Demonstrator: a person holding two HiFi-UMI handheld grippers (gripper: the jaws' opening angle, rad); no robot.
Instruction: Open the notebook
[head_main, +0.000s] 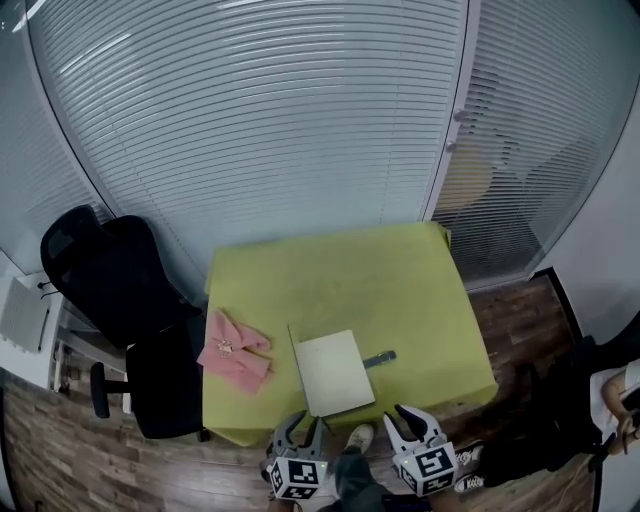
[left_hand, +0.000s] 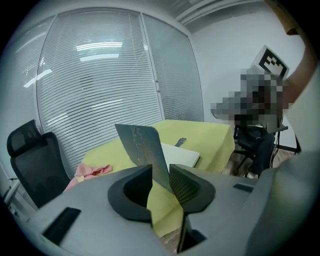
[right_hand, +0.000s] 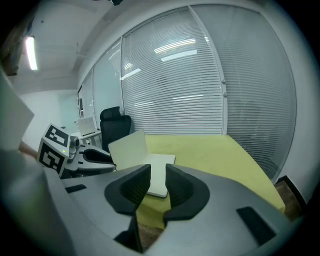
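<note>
A white notebook (head_main: 333, 372) lies near the front edge of the yellow-green table (head_main: 330, 270). Its cover (left_hand: 142, 147) stands raised at the left side, with the white pages (left_hand: 180, 155) bare beneath it. My left gripper (head_main: 302, 428) is shut on the cover's front corner, which runs up between its jaws (left_hand: 162, 180). In the right gripper view the lifted cover (right_hand: 127, 150) leans over the notebook (right_hand: 157, 172), with the left gripper (right_hand: 95, 157) beside it. My right gripper (head_main: 412, 420) hangs off the table's front edge, jaws slightly apart and holding nothing (right_hand: 157, 187).
A grey pen-like object (head_main: 379, 359) lies just right of the notebook. A pink cloth (head_main: 235, 350) sits at the table's left front. A black office chair (head_main: 110, 290) stands left of the table. Slatted blinds fill the wall behind, and a seated person (head_main: 615, 400) is at far right.
</note>
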